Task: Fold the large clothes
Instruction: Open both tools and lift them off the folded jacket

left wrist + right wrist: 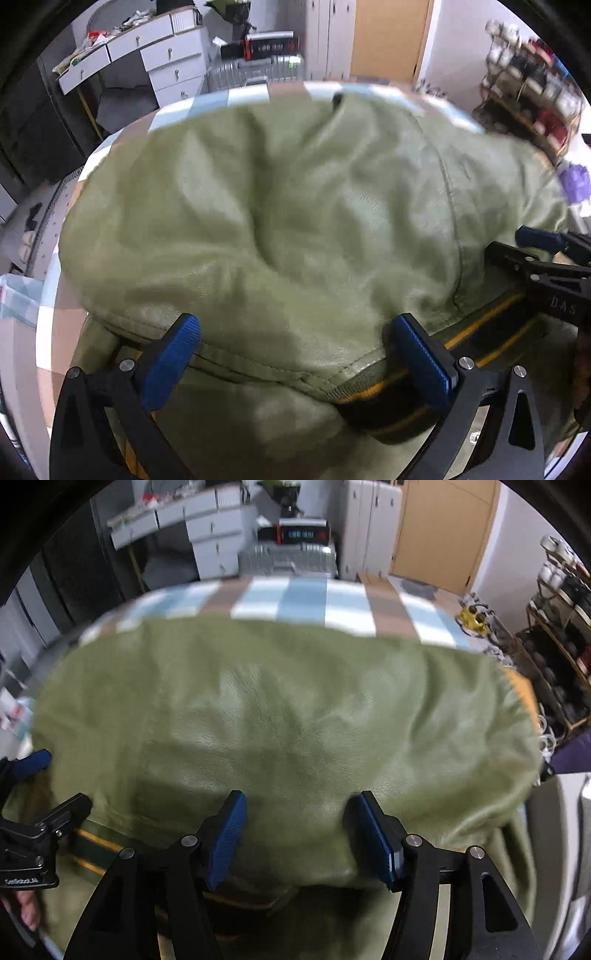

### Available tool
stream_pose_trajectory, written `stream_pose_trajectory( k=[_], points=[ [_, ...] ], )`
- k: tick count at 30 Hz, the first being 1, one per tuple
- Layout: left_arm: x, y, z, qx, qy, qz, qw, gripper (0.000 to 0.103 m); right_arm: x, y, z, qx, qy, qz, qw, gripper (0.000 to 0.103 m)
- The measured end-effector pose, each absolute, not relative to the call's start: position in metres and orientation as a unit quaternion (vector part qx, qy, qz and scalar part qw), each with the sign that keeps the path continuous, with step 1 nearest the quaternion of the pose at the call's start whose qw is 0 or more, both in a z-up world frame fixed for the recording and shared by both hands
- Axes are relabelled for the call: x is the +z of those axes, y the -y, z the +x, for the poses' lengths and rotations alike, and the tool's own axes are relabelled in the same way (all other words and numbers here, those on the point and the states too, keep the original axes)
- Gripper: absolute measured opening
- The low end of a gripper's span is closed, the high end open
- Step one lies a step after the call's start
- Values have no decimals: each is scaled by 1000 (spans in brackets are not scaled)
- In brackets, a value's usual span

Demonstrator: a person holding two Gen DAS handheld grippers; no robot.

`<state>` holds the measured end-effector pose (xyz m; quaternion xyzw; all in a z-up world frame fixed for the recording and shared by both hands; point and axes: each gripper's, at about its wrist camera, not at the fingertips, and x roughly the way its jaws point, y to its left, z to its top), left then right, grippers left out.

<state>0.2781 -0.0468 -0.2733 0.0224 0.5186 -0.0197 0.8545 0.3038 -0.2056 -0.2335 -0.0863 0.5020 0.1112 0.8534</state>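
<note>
An olive green jacket (pixel 295 221) lies spread and folded over on a checked blanket (pixel 288 90). Its dark ribbed hem with yellow stripes (pixel 406 391) shows at the near edge. My left gripper (pixel 299 354) stands open and wide over that near edge, with the folded fabric and hem between its blue pads (pixel 173 358). My right gripper (pixel 301 838) is open too, its pads astride a bulge of the jacket (pixel 295 720). Each gripper shows in the other's view: the right gripper (pixel 524 247) at the far right, the left gripper (pixel 55 782) at the far left.
Beyond the blanket (pixel 306 598) stand a silver suitcase (pixel 288 559), white drawers (pixel 173 70) and a wooden door (pixel 443 531). A cluttered shelf rack (pixel 532 85) stands on the right. A person's hand (pixel 27 912) shows at the lower left.
</note>
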Motion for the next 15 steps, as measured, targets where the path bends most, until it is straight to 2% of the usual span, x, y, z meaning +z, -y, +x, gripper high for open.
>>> stream_pose_trajectory(
  k=[2, 5, 6, 9, 12, 15],
  points=[
    [-273, 51, 286, -28, -526, 50, 848, 102, -242, 202, 302, 109, -496, -109, 854, 62],
    [-276, 35, 293, -47, -536, 5, 843, 102, -237, 204, 308, 122, -517, -107, 840, 62],
    [-277, 34, 294, -51, -537, 5, 842, 102, -230, 208, 310, 131, -522, -100, 837, 57],
    [-280, 37, 295, -51, -533, 22, 845, 102, -206, 225, 302, 125, -482, -101, 861, 60],
    [-280, 42, 292, -45, -531, 27, 846, 102, -236, 241, 303, 110, -523, -115, 838, 60],
    [-273, 39, 284, -39, -523, 21, 851, 102, -237, 250, 297, 113, -516, -87, 845, 60]
  ],
)
